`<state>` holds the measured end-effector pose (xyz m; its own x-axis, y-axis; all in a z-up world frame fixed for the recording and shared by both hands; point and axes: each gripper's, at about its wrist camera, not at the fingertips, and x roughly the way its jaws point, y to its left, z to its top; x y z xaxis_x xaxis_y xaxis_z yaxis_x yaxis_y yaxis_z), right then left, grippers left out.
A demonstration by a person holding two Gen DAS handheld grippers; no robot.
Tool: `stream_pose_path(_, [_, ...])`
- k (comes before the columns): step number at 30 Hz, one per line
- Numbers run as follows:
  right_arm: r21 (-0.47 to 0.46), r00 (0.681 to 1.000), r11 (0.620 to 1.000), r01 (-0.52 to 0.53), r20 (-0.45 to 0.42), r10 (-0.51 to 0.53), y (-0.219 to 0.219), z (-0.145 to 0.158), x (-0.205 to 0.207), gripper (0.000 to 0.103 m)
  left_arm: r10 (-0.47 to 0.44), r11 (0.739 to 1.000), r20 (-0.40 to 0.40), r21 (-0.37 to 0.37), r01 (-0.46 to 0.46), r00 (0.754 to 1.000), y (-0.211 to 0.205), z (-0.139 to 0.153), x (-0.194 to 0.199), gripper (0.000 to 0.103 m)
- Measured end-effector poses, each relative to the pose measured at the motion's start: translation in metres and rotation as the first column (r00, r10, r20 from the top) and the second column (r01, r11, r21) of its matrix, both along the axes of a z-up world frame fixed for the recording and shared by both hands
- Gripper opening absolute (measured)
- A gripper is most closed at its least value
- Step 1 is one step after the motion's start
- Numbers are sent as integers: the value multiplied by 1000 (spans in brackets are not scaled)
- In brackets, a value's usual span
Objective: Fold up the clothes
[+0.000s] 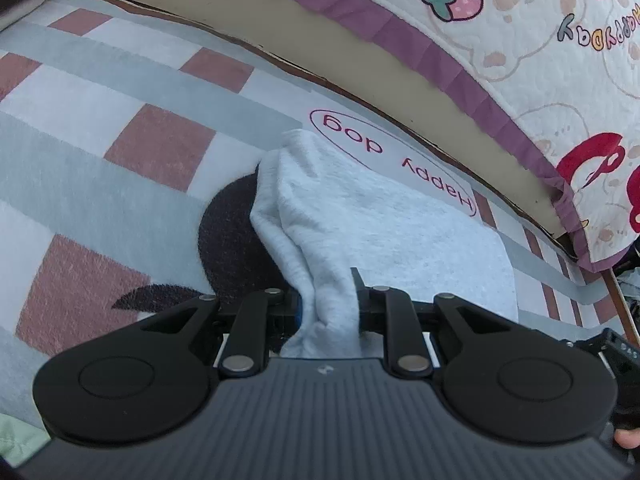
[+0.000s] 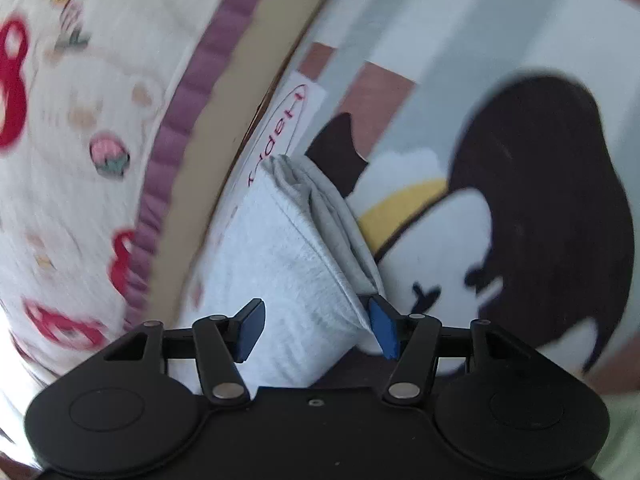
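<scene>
Grey garment [image 1: 360,216] stretches away lengthwise, left jaws clamping it, right jaws parted.

Left wrist view: rides the left gripper [image 1: 328,300], tilted down, close over the checked rug [image 1: 120,92], facing the quilted cover [image 1: 540,60].
Right wrist view: rides the right gripper [image 2: 316,328], also low and close, rolled and blurred.
Shared: grey garment [image 1: 360,220], rug, "Happy dog" label [image 1: 396,156], cover's purple trim [image 2: 176,128].

Black grippers [image 2: 316,330] w/ blue pads, silver rivets.
</scene>
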<state>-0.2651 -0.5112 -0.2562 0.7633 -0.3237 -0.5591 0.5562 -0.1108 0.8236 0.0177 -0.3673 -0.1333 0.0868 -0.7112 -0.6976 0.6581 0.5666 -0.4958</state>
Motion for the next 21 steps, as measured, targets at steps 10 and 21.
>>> stream_pose_path(10, [70,999,998,-6,-42,9,19,2,5,66,38,999,-122,-16,-40,992,5,-10,13,18])
stream_pose_path(21, [-30,999,1000,3,52,-1,-5,-19,34,67,35,998,-230,-48,-47,973,12,-16,27,18])
